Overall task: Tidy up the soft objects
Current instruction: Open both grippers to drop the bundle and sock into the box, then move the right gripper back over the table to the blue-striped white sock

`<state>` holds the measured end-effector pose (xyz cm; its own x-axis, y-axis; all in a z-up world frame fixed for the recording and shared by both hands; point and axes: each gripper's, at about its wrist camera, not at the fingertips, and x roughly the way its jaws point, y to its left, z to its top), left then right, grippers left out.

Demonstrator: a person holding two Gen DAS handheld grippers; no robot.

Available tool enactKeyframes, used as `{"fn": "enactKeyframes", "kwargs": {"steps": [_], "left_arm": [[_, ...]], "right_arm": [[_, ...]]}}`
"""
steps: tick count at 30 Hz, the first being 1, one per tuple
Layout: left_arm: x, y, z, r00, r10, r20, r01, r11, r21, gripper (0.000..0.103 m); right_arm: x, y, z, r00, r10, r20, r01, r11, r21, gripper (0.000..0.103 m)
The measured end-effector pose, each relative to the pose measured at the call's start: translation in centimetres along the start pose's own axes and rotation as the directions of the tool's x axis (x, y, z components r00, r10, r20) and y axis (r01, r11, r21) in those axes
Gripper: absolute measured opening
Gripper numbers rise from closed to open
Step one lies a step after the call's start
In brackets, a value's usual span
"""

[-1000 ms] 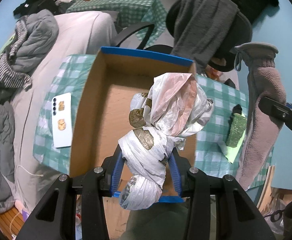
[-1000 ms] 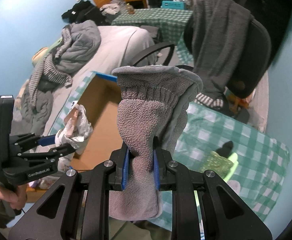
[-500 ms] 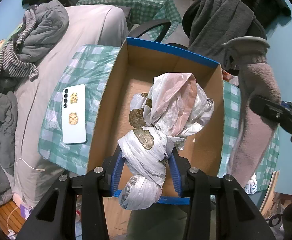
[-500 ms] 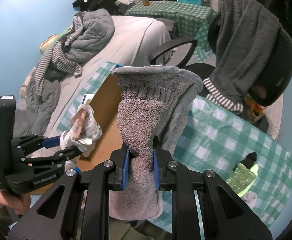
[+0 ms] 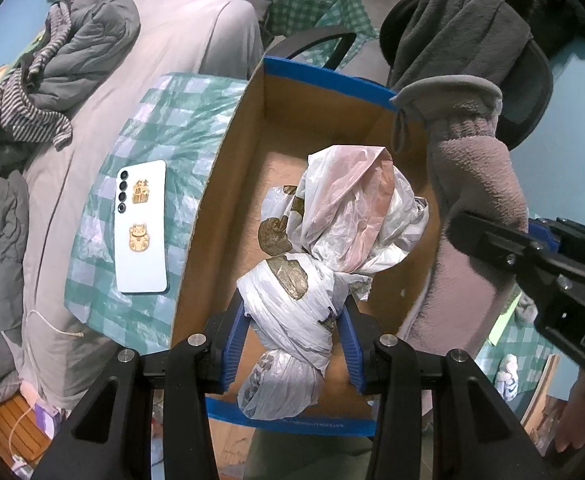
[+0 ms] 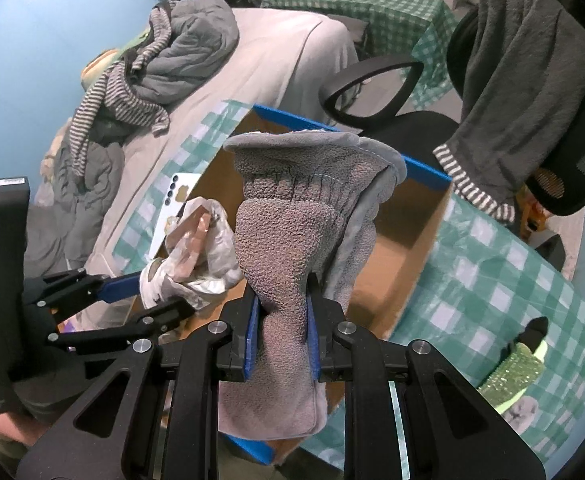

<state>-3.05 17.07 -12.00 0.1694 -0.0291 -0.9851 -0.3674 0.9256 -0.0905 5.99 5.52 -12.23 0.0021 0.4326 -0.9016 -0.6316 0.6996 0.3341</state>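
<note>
The left gripper (image 5: 292, 344) is clenched around a knotted plastic bag (image 5: 312, 264) and hangs it over the open cardboard box (image 5: 228, 168) on the table (image 5: 164, 136). The right gripper (image 6: 280, 320) pinches a grey fleece glove (image 6: 292, 240) at its middle, so the cuff stands above the jaws and the finger end droops below them. The glove hangs just beside the right wall of the box.

The step in hand, I judge, is to put both soft things into the box. To do it well, the bag should go low toward the bare floor of the box before the jaws let go, so it does not roll out. The glove should first come fully over the opening, because its loose end can catch on the blue-taped rim (image 5: 324, 76). The two grippers are near each other, so one should release first. The phone (image 5: 142, 228) lies beside the box and should stay untouched.
</note>
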Motion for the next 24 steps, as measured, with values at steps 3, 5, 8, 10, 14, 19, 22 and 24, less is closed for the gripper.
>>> {"fn": "enactKeyframes", "kwargs": {"steps": [3, 5, 8, 10, 14, 19, 22, 24], "left_arm": [[0.8, 0.2, 0.1, 1.0, 0.012, -0.014, -0.012, 1.0, -0.01, 0.044], [1.2, 0.3, 0.1, 1.0, 0.019, -0.021, -0.019, 1.0, -0.01, 0.046], [1.7, 0.3, 0.2, 0.999, 0.019, -0.038, -0.019, 1.0, -0.006, 0.052], [1.7, 0.2, 0.2, 0.999, 0.023, -0.04, -0.023, 1.0, -0.002, 0.061], [1.3, 0.0, 0.2, 0.999, 0.035, -0.033, -0.035, 0.999, 0.001, 0.075], [0.7, -0.3, 0.2, 0.999, 0.036, -0.033, -0.036, 0.999, 0.004, 0.075], [0.1, -0.7, 0.1, 0.999, 0.033, -0.032, -0.033, 0.999, 0.008, 0.076], [-0.3, -1.1, -0.1, 0.999, 0.032, -0.028, -0.031, 0.999, 0.014, 0.077]], "right_arm": [[1.2, 0.0, 0.2, 1.0, 0.002, -0.021, -0.002, 1.0, 0.004, 0.021], [1.7, -0.1, 0.3, 0.999, 0.006, -0.031, -0.005, 1.0, 0.012, 0.026], [2.2, -0.3, 0.3, 0.999, -0.004, -0.05, 0.006, 1.0, 0.025, 0.035], [2.2, -0.5, 0.4, 0.999, -0.003, -0.054, 0.005, 1.0, 0.025, 0.042], [1.7, -0.7, 0.3, 0.999, -0.027, -0.042, 0.028, 0.999, 0.023, 0.059], [0.7, -1.4, 0.2, 0.999, -0.032, -0.032, 0.034, 0.998, 0.045, 0.059], [0.1, -1.9, -0.1, 0.999, -0.042, -0.025, 0.044, 0.998, 0.046, 0.06], [-0.4, -2.2, -0.4, 0.998, -0.052, -0.023, 0.053, 0.998, 0.046, 0.06]]}}
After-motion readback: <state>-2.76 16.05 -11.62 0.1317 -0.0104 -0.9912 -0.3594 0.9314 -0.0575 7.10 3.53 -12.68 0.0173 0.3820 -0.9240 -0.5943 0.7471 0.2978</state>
